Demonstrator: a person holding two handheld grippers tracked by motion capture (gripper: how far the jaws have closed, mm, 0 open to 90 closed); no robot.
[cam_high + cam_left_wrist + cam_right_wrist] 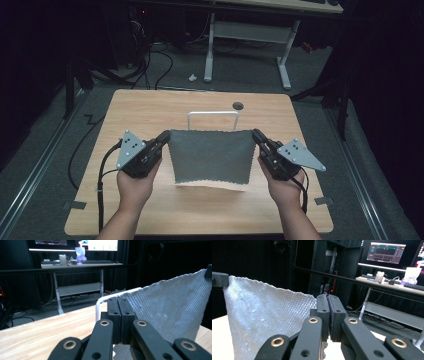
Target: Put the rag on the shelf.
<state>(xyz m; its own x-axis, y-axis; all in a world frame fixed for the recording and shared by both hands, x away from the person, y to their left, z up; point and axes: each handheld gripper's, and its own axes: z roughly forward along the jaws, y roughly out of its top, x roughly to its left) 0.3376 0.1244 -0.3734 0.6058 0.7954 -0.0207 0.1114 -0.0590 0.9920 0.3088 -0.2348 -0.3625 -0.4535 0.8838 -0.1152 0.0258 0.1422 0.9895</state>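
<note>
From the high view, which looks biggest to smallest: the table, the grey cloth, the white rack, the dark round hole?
1. table
2. grey cloth
3. white rack
4. dark round hole

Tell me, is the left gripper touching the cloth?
Touching. In the left gripper view, the left gripper has its fingers pressed together on the corner of the cloth, which spreads away from them.

Both forearms come in over the near edge of the desk, each hand wrapped around its tool. The left gripper (163, 137) angles toward the far right, the right gripper (258, 135) toward the far left, roughly level with each other. On each, the jaws are pressed together, pinching an upper corner of the cloth (210, 156) stretched between them.
</note>
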